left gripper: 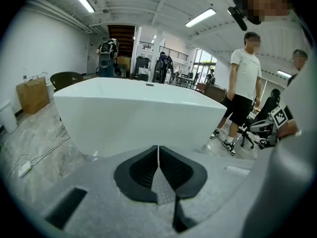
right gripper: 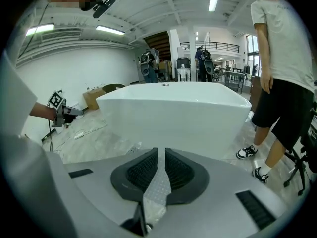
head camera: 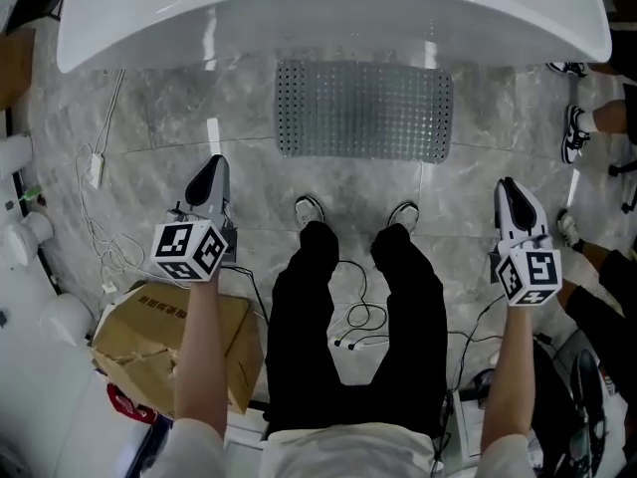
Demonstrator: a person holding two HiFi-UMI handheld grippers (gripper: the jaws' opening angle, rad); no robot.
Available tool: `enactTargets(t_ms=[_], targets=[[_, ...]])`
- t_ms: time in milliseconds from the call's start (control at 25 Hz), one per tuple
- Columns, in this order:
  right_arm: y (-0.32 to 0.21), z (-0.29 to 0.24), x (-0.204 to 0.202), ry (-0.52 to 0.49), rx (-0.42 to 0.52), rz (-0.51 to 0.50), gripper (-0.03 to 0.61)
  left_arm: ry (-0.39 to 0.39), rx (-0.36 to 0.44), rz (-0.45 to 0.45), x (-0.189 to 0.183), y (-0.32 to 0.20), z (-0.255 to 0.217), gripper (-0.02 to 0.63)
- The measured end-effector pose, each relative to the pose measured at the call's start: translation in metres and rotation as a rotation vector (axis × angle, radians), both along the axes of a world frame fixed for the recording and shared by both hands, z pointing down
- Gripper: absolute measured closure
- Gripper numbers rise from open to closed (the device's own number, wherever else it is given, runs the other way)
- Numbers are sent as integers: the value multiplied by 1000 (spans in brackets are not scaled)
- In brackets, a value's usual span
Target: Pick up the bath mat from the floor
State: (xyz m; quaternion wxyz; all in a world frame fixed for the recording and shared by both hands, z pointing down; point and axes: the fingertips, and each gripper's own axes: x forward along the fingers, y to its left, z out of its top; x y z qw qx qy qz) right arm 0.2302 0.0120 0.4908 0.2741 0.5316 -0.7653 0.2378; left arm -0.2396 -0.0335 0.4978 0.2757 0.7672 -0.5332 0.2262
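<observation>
The grey, rectangular, perforated rubber bath mat (head camera: 363,110) lies flat on the grey marble floor (head camera: 169,132), just in front of the white bathtub (head camera: 328,18). It is untouched, so the whole pick-up is left to do. There is one mat, one tub and two claws: the left gripper (head camera: 213,167) and right gripper (head camera: 509,189) hang well short of the mat, each with its jaws pressed together on nothing.

One bath mat (head camera: 363,111), one bathtub (head camera: 328,8), two grippers (head camera: 215,162) (head camera: 507,183).
</observation>
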Motion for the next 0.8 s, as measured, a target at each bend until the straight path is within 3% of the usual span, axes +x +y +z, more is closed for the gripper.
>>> enactTargets(t_ms=[480, 800], targets=[[-6, 132, 17, 9, -41, 4, 566, -16, -49, 13, -2, -4, 131, 600], [-17, 237, 37, 15, -101, 12, 494, -12, -93, 19, -7, -23, 225, 598]])
